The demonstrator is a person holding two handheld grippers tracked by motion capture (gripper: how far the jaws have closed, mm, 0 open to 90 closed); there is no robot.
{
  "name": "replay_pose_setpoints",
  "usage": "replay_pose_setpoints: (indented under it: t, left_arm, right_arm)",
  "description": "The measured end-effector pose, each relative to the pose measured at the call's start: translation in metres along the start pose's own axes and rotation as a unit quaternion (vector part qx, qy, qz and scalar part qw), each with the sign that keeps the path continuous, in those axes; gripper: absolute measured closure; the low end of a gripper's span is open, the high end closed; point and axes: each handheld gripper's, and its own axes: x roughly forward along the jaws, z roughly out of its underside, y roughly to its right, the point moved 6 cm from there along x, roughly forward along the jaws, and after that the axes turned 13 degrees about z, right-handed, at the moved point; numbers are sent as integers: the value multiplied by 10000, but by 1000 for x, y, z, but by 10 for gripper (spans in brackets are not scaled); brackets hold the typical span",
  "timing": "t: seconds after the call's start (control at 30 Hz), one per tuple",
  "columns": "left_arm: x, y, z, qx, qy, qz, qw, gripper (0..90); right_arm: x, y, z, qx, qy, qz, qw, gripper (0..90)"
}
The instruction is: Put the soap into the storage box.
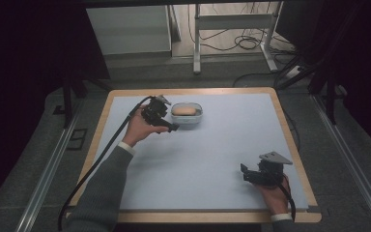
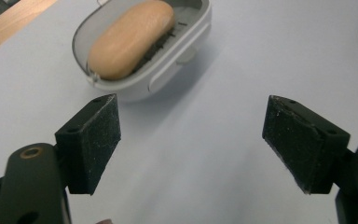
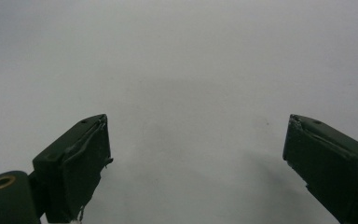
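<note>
Both grippers' fingers stand apart, empty. Bring your left gripper (image 2: 191, 140) squarely over the soap (image 2: 130, 39) in its dish (image 2: 177, 51) near the worktop's (image 1: 212, 154) far edge; likely grasp across its narrow width.

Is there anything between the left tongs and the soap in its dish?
Nothing visible. The left tongs are open, and only bare table cover lies between them and the soap in the dish.

Soap dish (image 2: 168, 65): far rim cut by the top edge in the left gripper view. Soap (image 1: 185, 110): surface detail too small in the high view. Person's sleeves: cut off at bottom edge.
</note>
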Motion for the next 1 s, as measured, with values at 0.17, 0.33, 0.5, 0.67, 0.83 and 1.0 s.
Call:
replay_pose_setpoints:
  t: [0.17, 0.33, 0.5, 0.67, 0.83, 1.0]
  left_arm:
    - [-14, 13, 26, 64, 69, -49, 9999, 183]
    - [-28, 20, 54, -98, 262, -55, 9996, 177]
    - [-35, 25, 88, -314, 438, 3, 9985, 170]
    - [-40, 28, 124, -569, 541, -174, 9968, 170]
    - [-45, 32, 154, -724, 433, -409, 9956, 170]
    - [-48, 35, 169, -843, 501, -436, 9942, 173]
  right_arm:
    - [0, 0, 0, 8, 1, -5, 10000, 75]
    - [0, 0, 0, 14, -8, -14, 10000, 75]
    - [0, 0, 0, 9, -9, 10, 10000, 75]
    - [0, 0, 0, -30, -15, 35, 10000, 75]
    - [0, 0, 0, -24, 1, 62, 10000, 75]
    - [1, -1, 0, -61, -17, 90, 9999, 75]
